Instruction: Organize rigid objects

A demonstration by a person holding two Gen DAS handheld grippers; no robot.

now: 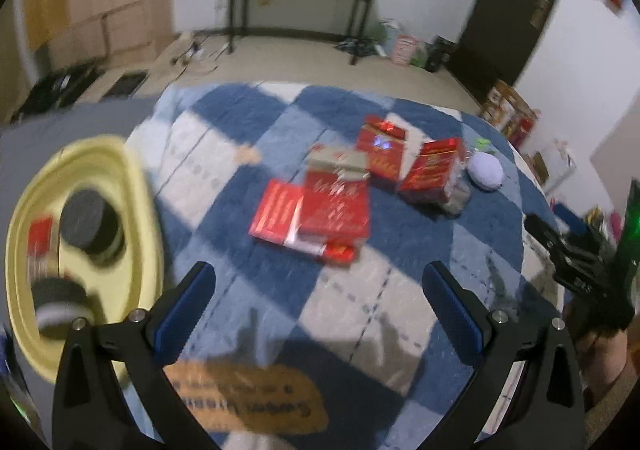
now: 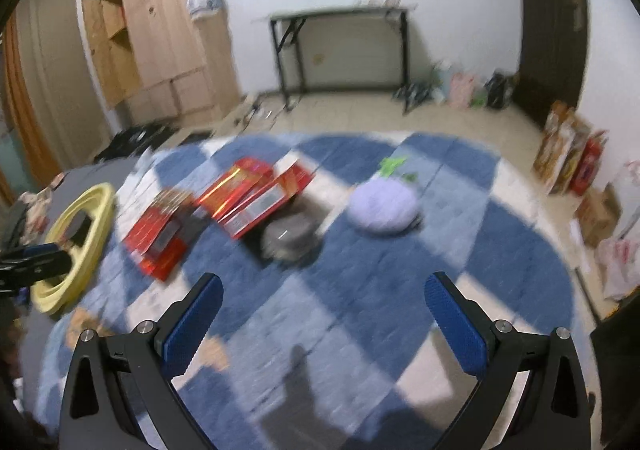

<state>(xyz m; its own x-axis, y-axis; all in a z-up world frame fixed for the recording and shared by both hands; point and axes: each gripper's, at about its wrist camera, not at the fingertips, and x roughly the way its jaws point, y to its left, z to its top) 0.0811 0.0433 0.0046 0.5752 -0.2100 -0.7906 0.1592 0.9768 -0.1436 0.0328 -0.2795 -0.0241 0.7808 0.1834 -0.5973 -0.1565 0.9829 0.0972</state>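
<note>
Boxes (image 1: 320,213) lie at twelve o'clock from the left gripper (image 1: 320,310), nearer it than the right gripper (image 2: 322,314); both are spread and empty, basin (image 1: 144,209) at nine.

Past my work surface I see a black folding table (image 2: 340,15) against the white wall and a wooden wardrobe (image 2: 160,29) to its left. A dark door (image 2: 552,21) stands right, with bags (image 2: 464,87) along the floor.
</note>
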